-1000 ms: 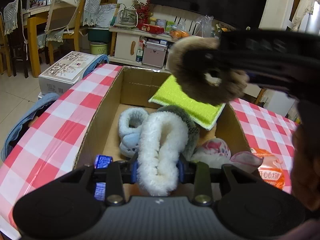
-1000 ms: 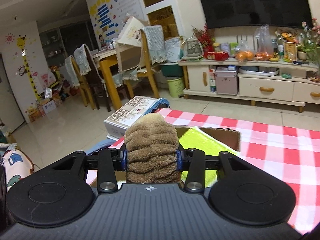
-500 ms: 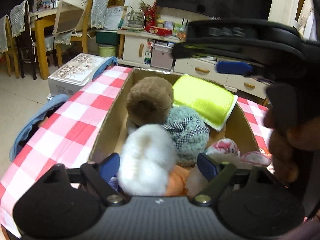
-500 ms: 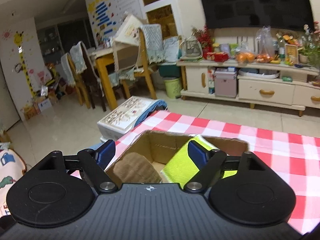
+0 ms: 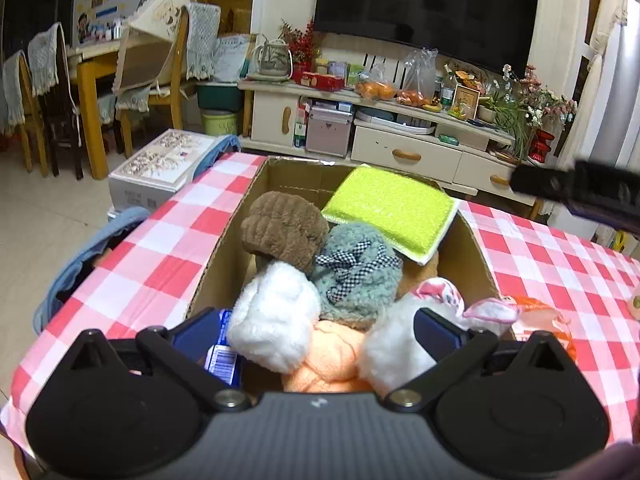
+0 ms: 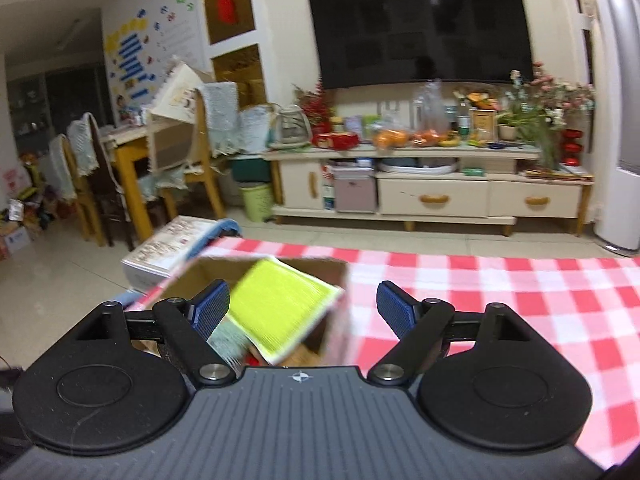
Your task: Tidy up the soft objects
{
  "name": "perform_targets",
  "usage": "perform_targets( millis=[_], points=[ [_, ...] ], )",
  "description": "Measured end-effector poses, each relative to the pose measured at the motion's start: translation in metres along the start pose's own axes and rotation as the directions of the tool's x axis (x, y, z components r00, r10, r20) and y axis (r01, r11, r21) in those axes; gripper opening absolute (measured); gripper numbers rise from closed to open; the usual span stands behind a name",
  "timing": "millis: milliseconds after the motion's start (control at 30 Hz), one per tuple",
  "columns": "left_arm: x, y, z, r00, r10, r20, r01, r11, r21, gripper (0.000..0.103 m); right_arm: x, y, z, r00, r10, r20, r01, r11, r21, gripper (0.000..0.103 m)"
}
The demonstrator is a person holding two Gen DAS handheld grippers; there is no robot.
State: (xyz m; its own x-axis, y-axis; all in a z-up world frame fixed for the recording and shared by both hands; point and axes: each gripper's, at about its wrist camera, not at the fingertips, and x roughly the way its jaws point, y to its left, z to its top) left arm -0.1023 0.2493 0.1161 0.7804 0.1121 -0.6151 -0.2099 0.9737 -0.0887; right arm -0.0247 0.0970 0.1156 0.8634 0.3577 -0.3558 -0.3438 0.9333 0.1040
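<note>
Left wrist view, left gripper (image 5: 318,330): jaws have just been opening and stand wide apart, pressing on nothing; the white plush piece (image 5: 276,314) it clamped a second ago lies released between them at 6 o'clock in the cardboard box (image 5: 224,236).
Box contents: brown plush (image 5: 286,228) at 10 o'clock, newly dropped in; grey-green plush (image 5: 358,272) centre; yellow-green sponge (image 5: 390,206) at 1 o'clock on the rim.
Right wrist view, right gripper (image 6: 303,308): jaws spread after opening, empty, box at 9 o'clock.
Finding: both pieces delivered; both grippers free for the next item.
</note>
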Motion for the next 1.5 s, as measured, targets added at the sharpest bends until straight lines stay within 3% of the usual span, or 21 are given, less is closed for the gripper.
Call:
perform_targets(
  millis=[433,967,1500],
  points=[
    [-0.036,-0.012,-0.02,1.0,0.024,0.006,-0.024,1.0,0.002,0.102,-0.042,-0.01,-0.026,0.997,-0.079,-0.025,0.079,0.997,0.023,0.101],
    [-0.091,-0.013,-0.043,0.999,0.031,0.042,-0.031,0.999,0.015,0.102,-0.065,-0.01,-0.04,0.994,-0.06,-0.093,0.062,0.998,0.023,0.101],
    [-0.123,-0.003,-0.055,0.995,0.044,0.093,-0.046,0.999,0.027,0.102,-0.063,-0.007,-0.043,0.997,-0.04,-0.06,0.038,0.999,-0.027,0.101]
  ],
)
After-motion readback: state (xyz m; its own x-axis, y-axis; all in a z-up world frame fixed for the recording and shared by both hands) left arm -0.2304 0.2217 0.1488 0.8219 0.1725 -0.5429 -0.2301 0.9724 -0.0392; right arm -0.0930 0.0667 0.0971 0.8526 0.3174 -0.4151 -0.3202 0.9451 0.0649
